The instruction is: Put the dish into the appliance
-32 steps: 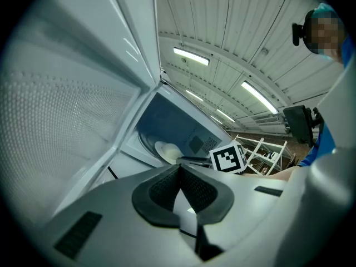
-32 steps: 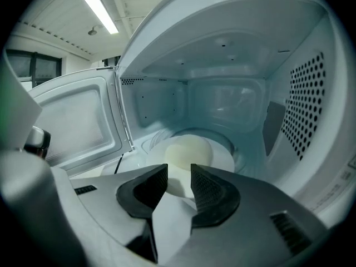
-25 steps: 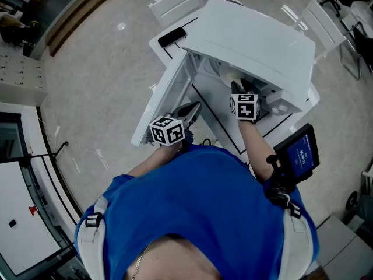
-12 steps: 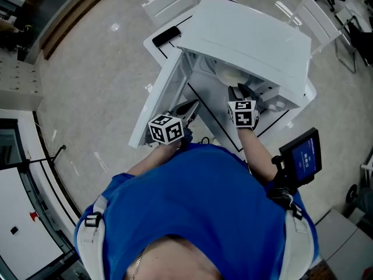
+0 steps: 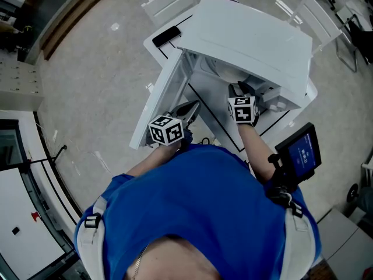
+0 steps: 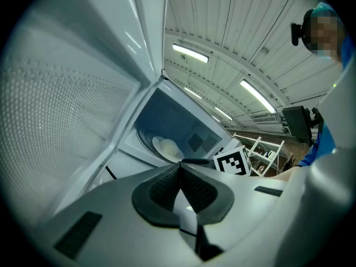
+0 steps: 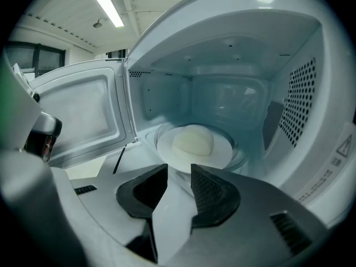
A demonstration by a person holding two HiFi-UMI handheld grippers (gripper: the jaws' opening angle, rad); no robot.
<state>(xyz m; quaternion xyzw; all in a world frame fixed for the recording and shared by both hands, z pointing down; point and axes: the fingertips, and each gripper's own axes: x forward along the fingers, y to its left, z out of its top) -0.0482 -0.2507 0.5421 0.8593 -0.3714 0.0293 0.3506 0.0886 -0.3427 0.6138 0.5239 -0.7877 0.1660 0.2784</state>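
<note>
Right gripper view: the dish (image 7: 194,143), likely light, stiff and breakable, best pinched by its rim, sat inside the open microwave (image 7: 300,93) beyond the empty, slightly parted right claw (image 7: 179,170).

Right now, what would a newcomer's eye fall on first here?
The white microwave oven gapes open, its door swung wide, with a round white plate carrying a pale domed mound on the glass turntable. The right gripper sits just outside, jaws apart and empty; the left gripper is by the door, jaws together.
</note>
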